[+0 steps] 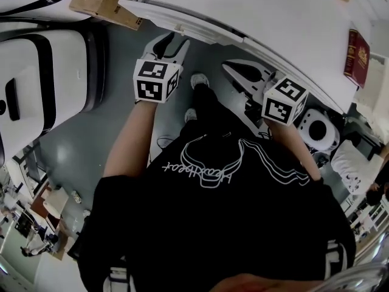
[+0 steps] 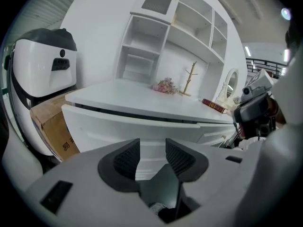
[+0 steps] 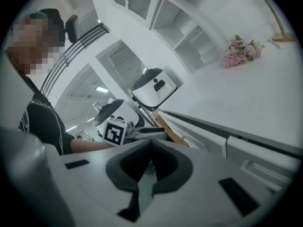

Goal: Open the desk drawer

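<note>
Presently: drawer (image 2: 104, 124), rigid white front under desk (image 2: 142, 98) top, ahead of left gripper (image 2: 152, 144), untouched. Probably light, slick-faced; no handle seen, so the top lip looks the likeliest hold. Left jaws apart, empty; right gripper (image 3: 150, 143) jaws together, empty.

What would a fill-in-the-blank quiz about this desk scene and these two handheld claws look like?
1. The left gripper has its jaws ___, with nothing between them.
2. The right gripper has its jaws ___, tips touching.
3. The book lying on the desk has a ___ cover.
4. The brown box beside the desk is made of ___.

Missing words: open; shut; red; cardboard.
</note>
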The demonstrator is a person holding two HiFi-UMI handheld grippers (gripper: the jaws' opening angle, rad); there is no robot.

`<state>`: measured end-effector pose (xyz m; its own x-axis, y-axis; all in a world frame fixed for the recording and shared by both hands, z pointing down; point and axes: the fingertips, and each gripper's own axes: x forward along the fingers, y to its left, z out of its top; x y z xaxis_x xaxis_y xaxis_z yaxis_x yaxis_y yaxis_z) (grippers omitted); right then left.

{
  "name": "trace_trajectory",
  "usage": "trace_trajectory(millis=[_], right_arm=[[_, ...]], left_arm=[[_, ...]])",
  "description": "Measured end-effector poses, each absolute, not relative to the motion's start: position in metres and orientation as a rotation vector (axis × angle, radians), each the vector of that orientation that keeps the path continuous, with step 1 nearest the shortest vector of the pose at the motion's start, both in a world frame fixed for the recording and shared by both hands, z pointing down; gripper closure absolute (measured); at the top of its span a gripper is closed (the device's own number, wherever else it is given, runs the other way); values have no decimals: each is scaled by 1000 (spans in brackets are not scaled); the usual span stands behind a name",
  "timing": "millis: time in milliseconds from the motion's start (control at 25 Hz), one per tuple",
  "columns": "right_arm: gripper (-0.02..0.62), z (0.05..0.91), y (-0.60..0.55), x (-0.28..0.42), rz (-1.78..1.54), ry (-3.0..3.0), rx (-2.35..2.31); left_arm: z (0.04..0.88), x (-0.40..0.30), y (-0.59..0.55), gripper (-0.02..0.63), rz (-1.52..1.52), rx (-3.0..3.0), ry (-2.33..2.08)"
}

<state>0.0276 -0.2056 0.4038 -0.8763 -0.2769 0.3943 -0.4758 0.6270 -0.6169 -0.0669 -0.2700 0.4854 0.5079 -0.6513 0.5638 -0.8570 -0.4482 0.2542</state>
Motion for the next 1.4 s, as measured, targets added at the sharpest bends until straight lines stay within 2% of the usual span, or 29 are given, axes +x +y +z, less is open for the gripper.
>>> trace_trajectory(millis=[640,1240,1400], right_arm=[[591,446,-216,42,1167,-2503,641],[591,452,-217,55,1191,-2498,672],[591,454,-215,54,1211,-2503,667]], left_arm=[[584,-78,-309,449,718,2113,-1316],[604,-79,-320,453,732,2072,-1321],[606,-80,-324,482,749,2078,-1333]])
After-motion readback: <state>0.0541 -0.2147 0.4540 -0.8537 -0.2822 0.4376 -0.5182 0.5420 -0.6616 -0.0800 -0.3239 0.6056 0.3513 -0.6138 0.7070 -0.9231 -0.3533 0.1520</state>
